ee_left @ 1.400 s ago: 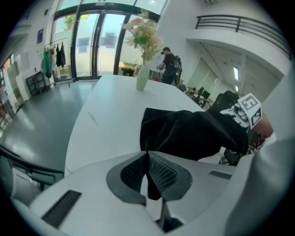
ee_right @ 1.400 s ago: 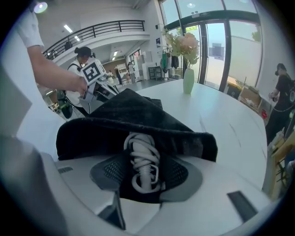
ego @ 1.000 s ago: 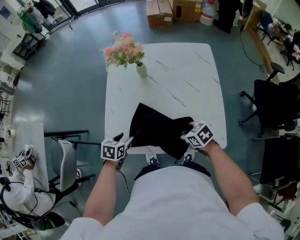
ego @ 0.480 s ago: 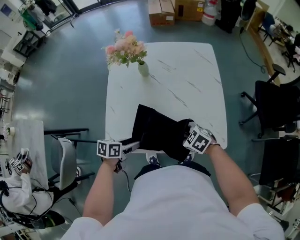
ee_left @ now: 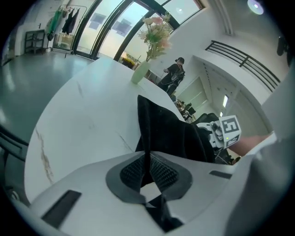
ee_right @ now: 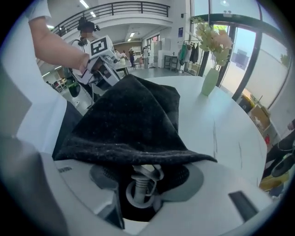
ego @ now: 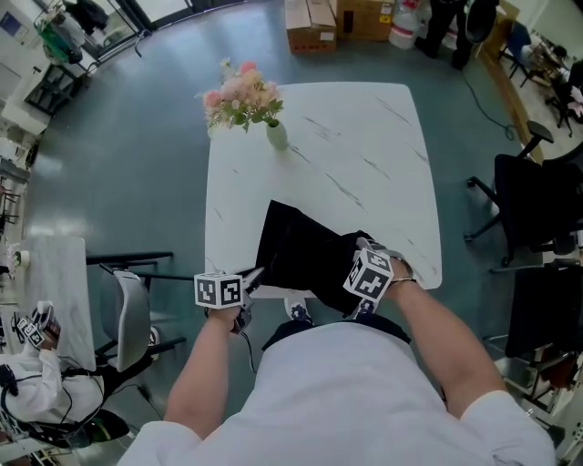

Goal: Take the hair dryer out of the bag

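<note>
A black fabric bag [ego: 310, 255] lies on the white table [ego: 364, 155] near its front edge. My left gripper [ego: 253, 276] is at the bag's left corner; in the left gripper view its jaws [ee_left: 148, 168] are closing, pinching the bag's thin edge [ee_left: 146, 138]. My right gripper [ee_right: 144, 177] is at the bag's right end, its jaws wide and closing. The bag's rim [ee_right: 133, 150] drapes over them. Between them sits a grey ribbed cord end with a wire loop [ee_right: 140, 182], not touched by the pads. The rest of the hair dryer is hidden.
A vase of pink flowers [ego: 273, 135] stands at the table's far left. A black office chair [ego: 537, 200] is off the right side and a grey chair [ego: 127, 309] off the left. Cardboard boxes [ego: 310, 23] sit beyond the far end.
The left gripper's jaws have closed on the bag's left edge. The right gripper has rolled, its marker cube turning and shifting slightly left over the bag's mouth. The bag has barely moved.
</note>
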A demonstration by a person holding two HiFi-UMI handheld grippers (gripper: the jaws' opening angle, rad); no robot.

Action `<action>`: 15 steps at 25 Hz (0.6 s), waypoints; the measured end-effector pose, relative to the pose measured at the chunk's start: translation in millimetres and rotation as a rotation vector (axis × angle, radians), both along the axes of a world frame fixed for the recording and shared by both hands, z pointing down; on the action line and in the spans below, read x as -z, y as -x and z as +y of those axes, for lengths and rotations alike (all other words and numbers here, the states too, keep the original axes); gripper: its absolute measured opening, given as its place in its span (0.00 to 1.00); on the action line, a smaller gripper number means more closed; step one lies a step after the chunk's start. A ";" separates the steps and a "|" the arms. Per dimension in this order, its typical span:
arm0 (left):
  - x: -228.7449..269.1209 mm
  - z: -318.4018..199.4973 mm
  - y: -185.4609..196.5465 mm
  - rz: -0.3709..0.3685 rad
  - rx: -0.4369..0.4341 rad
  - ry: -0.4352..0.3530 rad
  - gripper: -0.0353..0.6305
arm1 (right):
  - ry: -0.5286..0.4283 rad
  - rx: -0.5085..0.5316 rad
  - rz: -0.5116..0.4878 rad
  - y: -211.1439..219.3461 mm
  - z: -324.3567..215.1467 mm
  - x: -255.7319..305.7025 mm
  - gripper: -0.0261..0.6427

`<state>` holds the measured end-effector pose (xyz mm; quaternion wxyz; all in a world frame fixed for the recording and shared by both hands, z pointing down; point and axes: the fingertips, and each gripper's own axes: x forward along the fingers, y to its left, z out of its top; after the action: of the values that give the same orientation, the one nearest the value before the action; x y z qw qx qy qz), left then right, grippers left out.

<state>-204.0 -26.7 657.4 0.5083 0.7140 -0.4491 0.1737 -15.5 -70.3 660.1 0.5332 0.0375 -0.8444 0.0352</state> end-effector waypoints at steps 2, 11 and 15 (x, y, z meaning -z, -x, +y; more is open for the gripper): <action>1.3 -5.4 9.8 -0.046 0.035 -0.016 0.10 | -0.010 0.005 -0.013 0.8 -0.4 11.6 0.40; 7.7 -31.5 39.1 -0.263 0.092 -0.088 0.09 | 0.007 -0.027 -0.115 -7.5 3.4 41.9 0.37; -3.9 -31.1 25.8 -0.368 -0.057 -0.057 0.10 | 0.033 -0.063 -0.128 -5.1 6.6 38.1 0.37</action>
<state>-229.8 -57.8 661.3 0.3921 0.6967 -0.5189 0.3027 -10.4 -63.8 622.0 0.4772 0.0527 -0.8746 0.0682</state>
